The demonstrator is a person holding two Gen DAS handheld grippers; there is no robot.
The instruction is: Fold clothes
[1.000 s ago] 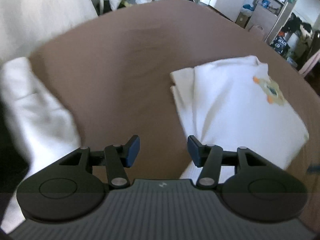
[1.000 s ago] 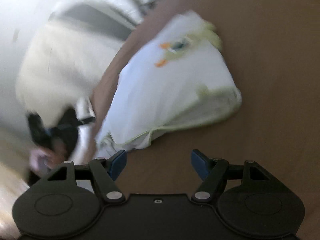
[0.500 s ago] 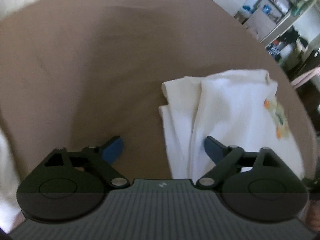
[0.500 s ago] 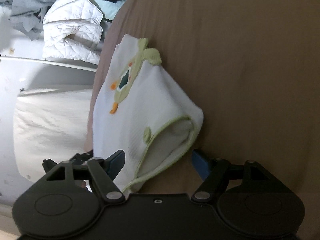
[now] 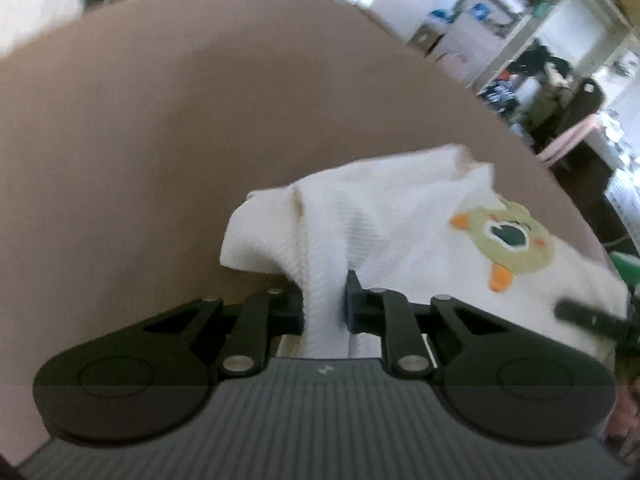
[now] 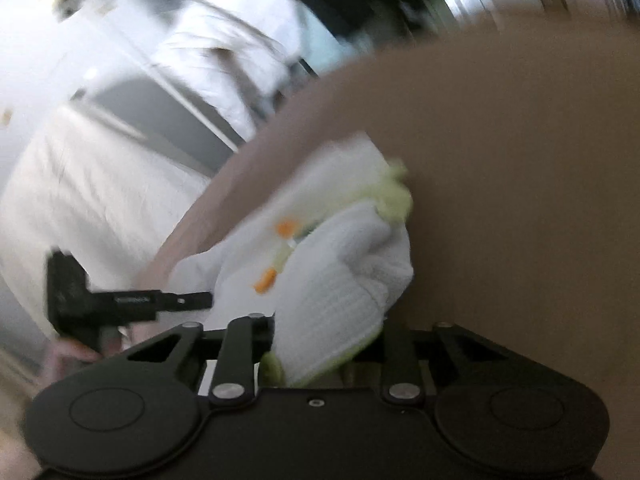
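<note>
You have one white garment point(image 5: 400, 240) on one brown table point(image 5: 160, 140), and it carries one green cartoon patch point(image 5: 508, 236) with two orange marks visible on it. You hold two grippers, the left gripper point(image 5: 325, 304) and the right gripper point(image 6: 328, 336), each showing two fingers and each with a fold of that single garment between them. Off the table, count one white padded bundle point(image 6: 248, 68) in the right view and one shelving unit point(image 5: 540, 20) in the left view; its contents are too blurred to count.
</note>
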